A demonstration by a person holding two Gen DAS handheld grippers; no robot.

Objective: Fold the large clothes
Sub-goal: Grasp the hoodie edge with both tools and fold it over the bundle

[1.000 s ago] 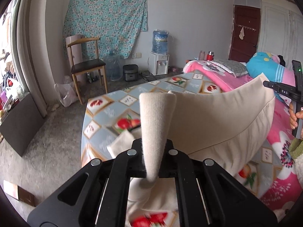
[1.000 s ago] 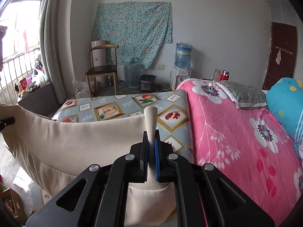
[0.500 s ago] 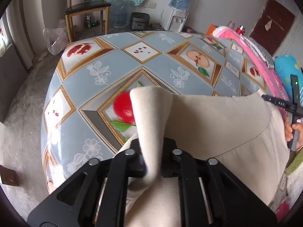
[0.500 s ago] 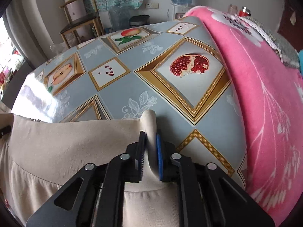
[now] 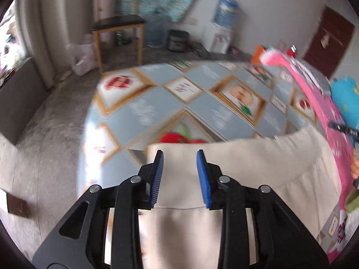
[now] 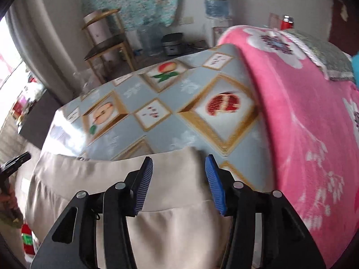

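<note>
A beige garment (image 5: 246, 163) lies flat on the fruit-patterned bed cover (image 5: 157, 112), its waistband edge stretched from left to right. My left gripper (image 5: 179, 154) hovers over the garment's left end; its jaws are opening and the blue pads stand apart, clear of the cloth below. In the right wrist view the same garment (image 6: 101, 174) lies under my right gripper (image 6: 178, 159), whose jaws are also opening, wider, with the cloth's right corner lying loose beneath the gap. The other gripper's black tip (image 6: 15, 161) shows at the far left.
A pink flowered blanket (image 6: 303, 123) covers the bed's right side, with a grey pillow (image 6: 325, 53) beyond it. A wooden chair (image 5: 116, 27), a water dispenser (image 5: 224, 27) and a rice cooker (image 5: 178, 40) stand by the far wall. Grey floor (image 5: 44, 134) lies left of the bed.
Both grippers came down with the garment from a raised hold onto the bed cover, then let go: the pinched beige cloth has dropped out of both jaws, which now stand apart.
</note>
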